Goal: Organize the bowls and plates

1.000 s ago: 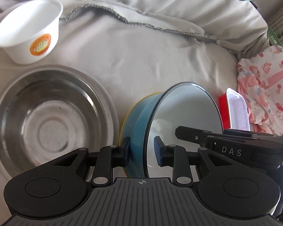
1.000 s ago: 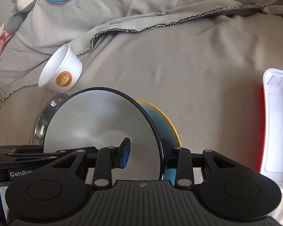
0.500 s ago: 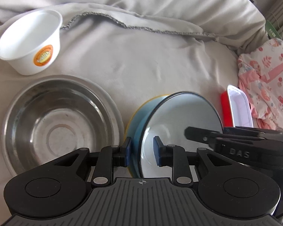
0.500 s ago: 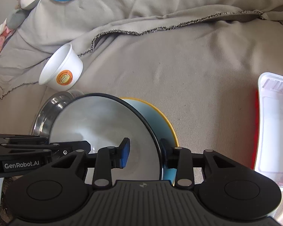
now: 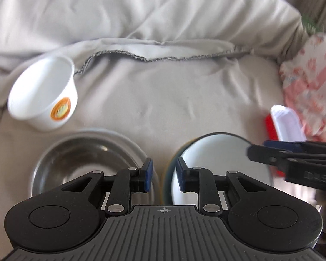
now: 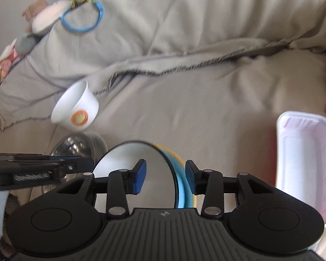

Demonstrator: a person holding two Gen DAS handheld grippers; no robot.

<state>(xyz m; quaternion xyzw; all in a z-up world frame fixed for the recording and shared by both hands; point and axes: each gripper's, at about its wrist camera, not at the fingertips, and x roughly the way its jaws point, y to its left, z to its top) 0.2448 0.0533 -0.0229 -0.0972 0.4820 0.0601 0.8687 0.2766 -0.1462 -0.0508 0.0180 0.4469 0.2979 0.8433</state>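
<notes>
A blue enamel bowl [image 5: 219, 165] with a white inside sits on a yellow plate [image 6: 173, 153], both on grey cloth. It also shows in the right wrist view [image 6: 150, 174]. My left gripper [image 5: 164, 175] is open, its jaws apart on either side of the bowl's left rim without gripping it. My right gripper [image 6: 165, 178] is open, its jaws spread around the bowl's right rim. A steel bowl [image 5: 76, 163] lies left of the blue one. A white paper bowl [image 5: 43, 95] with an orange sticker stands tilted behind it.
A red and white rectangular tray [image 6: 304, 165] lies to the right. Pink patterned clothing [image 5: 310, 82] is at the far right. A blue ring toy [image 6: 82, 19] and soft toys lie on the folded cloth behind.
Both grippers have opened and let go of the blue bowl's rim. The bowl has come down from tilted to resting on the yellow plate. Both cameras have pulled back and up.
</notes>
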